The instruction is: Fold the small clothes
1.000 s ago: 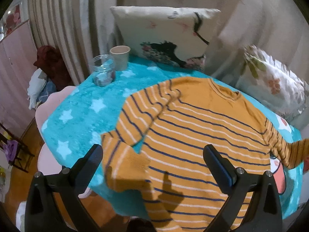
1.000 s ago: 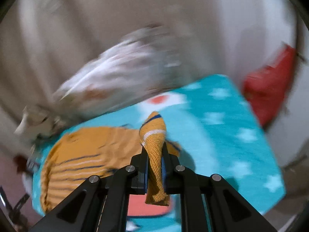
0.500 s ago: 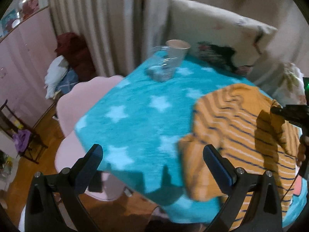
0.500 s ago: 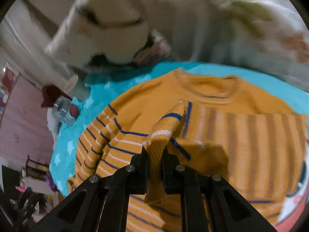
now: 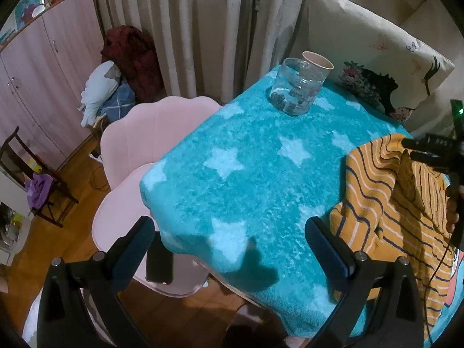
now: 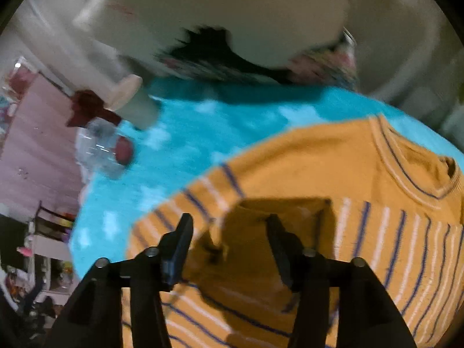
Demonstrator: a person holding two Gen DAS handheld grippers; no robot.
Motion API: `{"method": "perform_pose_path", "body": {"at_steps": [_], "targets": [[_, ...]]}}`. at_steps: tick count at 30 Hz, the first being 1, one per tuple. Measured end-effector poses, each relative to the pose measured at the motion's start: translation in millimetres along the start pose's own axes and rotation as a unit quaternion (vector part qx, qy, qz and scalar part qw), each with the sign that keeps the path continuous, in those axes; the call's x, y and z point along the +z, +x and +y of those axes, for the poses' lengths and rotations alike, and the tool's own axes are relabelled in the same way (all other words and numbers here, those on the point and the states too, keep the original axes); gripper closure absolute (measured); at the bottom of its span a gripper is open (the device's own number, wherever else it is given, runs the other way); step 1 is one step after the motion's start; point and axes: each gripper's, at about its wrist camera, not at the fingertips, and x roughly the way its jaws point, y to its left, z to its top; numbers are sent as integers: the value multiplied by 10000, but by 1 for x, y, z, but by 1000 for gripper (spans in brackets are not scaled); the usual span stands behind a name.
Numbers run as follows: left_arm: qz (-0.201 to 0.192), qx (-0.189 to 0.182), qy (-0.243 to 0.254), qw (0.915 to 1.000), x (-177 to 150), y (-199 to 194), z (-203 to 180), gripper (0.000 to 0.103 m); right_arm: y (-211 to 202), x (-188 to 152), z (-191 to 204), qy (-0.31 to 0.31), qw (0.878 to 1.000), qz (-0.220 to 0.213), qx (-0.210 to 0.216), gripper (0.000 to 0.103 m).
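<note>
An orange sweater [image 6: 304, 179] with blue and white stripes lies on the teal star blanket [image 5: 246, 174]; it also shows at the right edge of the left wrist view [image 5: 377, 191]. Its right sleeve is folded across the chest. My right gripper [image 6: 229, 240] is open and empty just above the folded sleeve; it also shows in the left wrist view [image 5: 429, 150]. My left gripper [image 5: 229, 243] is open and empty over the blanket's front left corner, left of the sweater.
A glass jar [image 5: 297, 90] and a paper cup [image 5: 317, 62] stand at the table's far corner. A printed pillow [image 5: 374, 55] leans behind the table. A pink chair [image 5: 139, 142] stands left of the table, above a wooden floor [image 5: 75, 200].
My right gripper carried the sleeve across the sweater, opened and let it go. My left gripper swung left, off the sweater, toward the table's corner.
</note>
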Motion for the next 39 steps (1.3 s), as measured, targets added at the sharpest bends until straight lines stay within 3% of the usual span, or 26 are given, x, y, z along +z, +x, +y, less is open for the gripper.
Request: {"method": "perform_pose_path", "body": {"at_steps": [4,7,10,16,17,18,19,22,27,32,36,39], "targets": [[28,-6,-21,10000,1,4,3,0,-17,-20,36,-249,9994,47,253,42],[64,-23,-66,10000,2,8,6,0,-21,-56,71,-683,9936,413,793,39],[55,-67,-93,9999,3,8,7,0,-18,-100,101,-1111,9849,783,1069,39],[40,-71,-115,9999,0,6,15,0,14,-152,123,-1702,9777,1194,289,39],[49,-72,-145,9999,0,6,18,0,19,-156,122,-1694,9772,1255,247,46],[52,-68,-170,9998,0,7,20,0,19,-159,123,-1708,9769,1261,235,76],[49,-57,-196,9998,0,7,23,0,18,-158,123,-1724,9770,1238,202,89],[43,-42,-280,9996,0,7,29,0,-3,-154,138,-1870,9779,894,264,92],[-10,28,-418,9991,2,3,38,0,-38,-137,187,-2120,9719,494,898,93],[-165,189,-503,9984,6,-8,47,0,-67,-87,225,-1949,9673,-55,1623,93],[-252,276,-548,9978,8,-11,46,0,-135,-42,210,-1549,9614,-819,2120,93],[-242,267,-520,9980,8,-9,35,0,-203,-18,163,-1169,9560,-1511,2224,93]]}}
